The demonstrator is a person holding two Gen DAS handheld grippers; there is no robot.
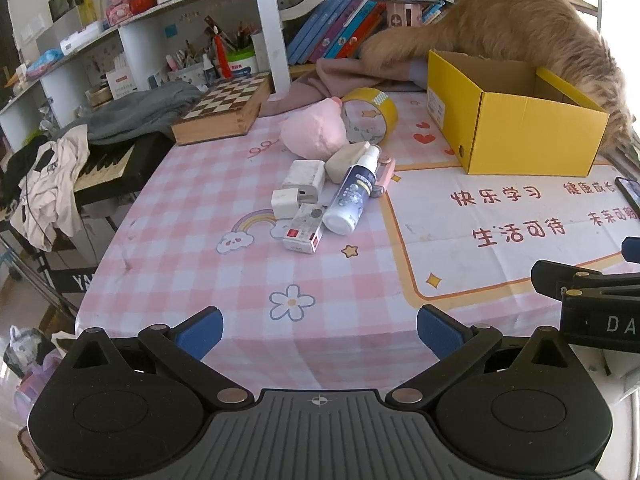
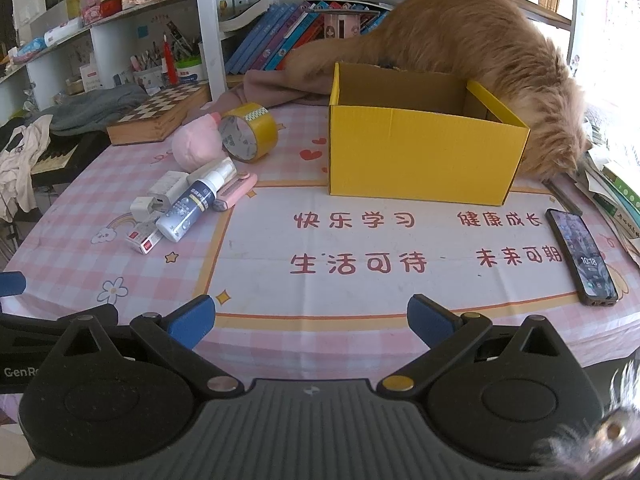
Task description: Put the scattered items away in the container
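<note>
Sitting open-topped toward the far right corner of the surface (image 2: 400, 280): a yellow corrugated cardboard box (image 2: 420, 156), nothing showing inside it, only bare brown inner walls. Leaning against its far side: a furry golden animal (image 2: 480, 44).

Lying clustered toward the far left edge: a soft pink plush toy (image 1: 314, 132), a roll of yellowish packing tape (image 1: 372, 114) standing on edge just beside it, a white spray bottle (image 1: 354, 192) tipped on its side over two white charger cubes (image 1: 296, 190), a small white-and-red carton (image 1: 304, 234), and a pink utility knife (image 2: 236, 190).

Resting flat near the right edge: a black smartphone (image 2: 582, 256). Covering the surface: pink gingham cloth with a printed mat.

Hovering over the near edge, both spread wide and pinching nothing: left claw (image 1: 320, 330), right claw (image 2: 312, 322). Standing behind: shelves of books (image 1: 340, 28) and a wooden chessboard (image 1: 224, 108).
</note>
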